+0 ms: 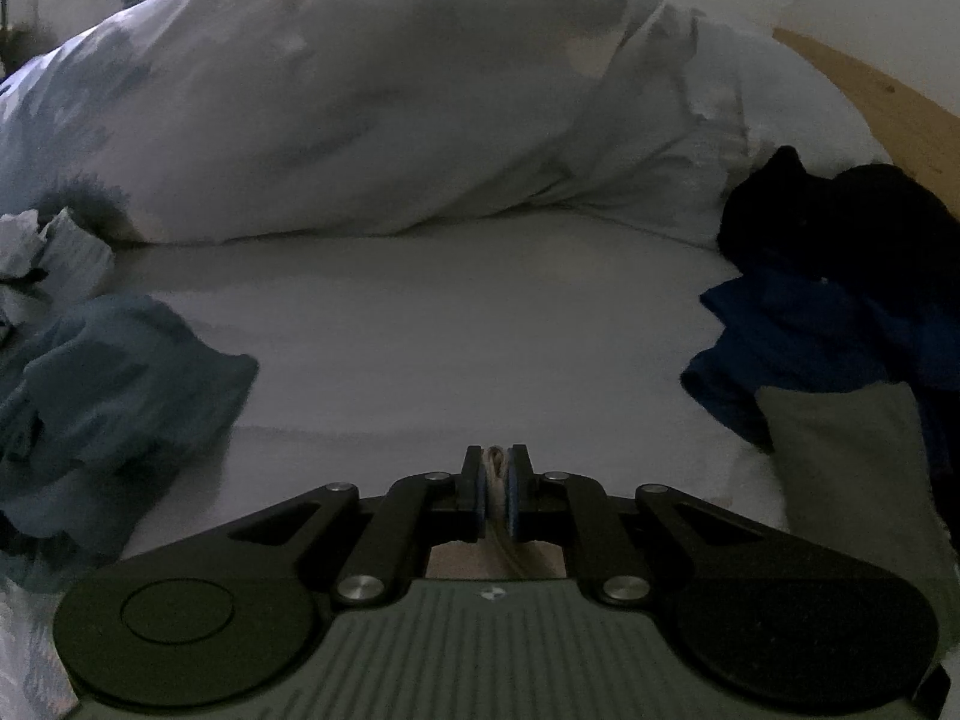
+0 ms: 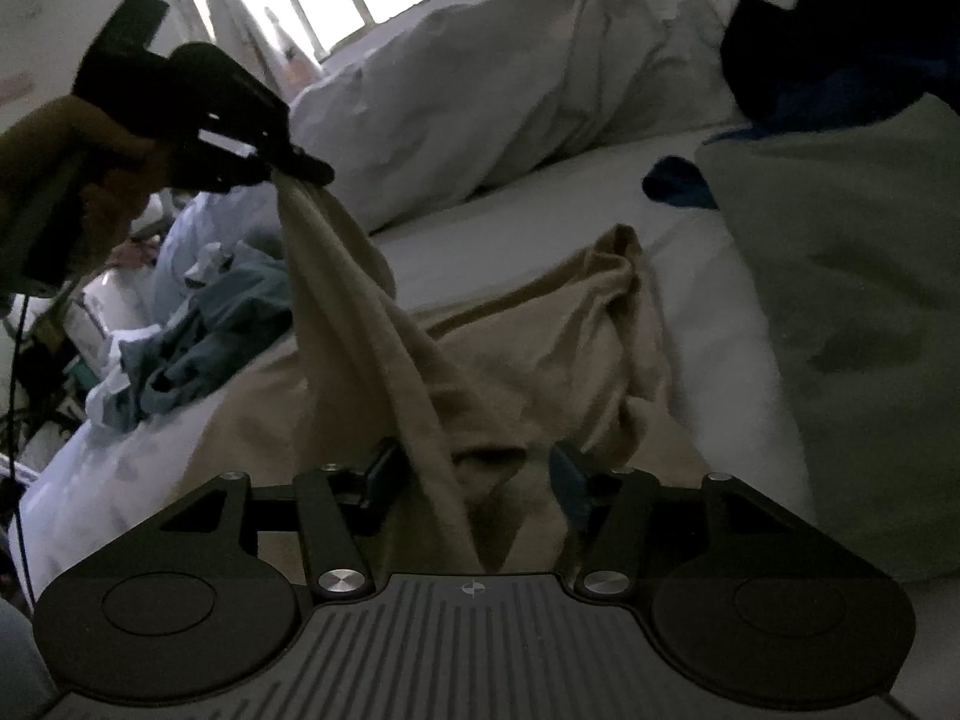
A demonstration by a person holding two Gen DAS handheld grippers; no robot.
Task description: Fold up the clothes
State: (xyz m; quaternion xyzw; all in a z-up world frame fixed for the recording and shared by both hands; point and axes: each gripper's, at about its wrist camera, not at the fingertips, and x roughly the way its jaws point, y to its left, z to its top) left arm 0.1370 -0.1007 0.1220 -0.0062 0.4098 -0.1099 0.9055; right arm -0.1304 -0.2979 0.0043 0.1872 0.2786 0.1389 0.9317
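2 grippers are working over a white bed sheet (image 1: 480,312). the left gripper (image 1: 495,483) is pinching a fold of the beige garment (image 2: 540,348) between its closed fingers; in the right wrist view the left gripper (image 2: 303,171) is sitting at 10 o'clock, lifting a corner so the cloth is hanging in a taut strip. the rest of the garment is lying crumpled on the sheet at centre. the right gripper (image 2: 480,480) is hovering with fingers spread apart, the hanging strip passing between them. a blue clothes pile (image 1: 114,372) is lying at 9 o'clock, dark clothes (image 1: 840,252) at 3 o'clock, a duvet (image 1: 384,108) at 12 o'clock.
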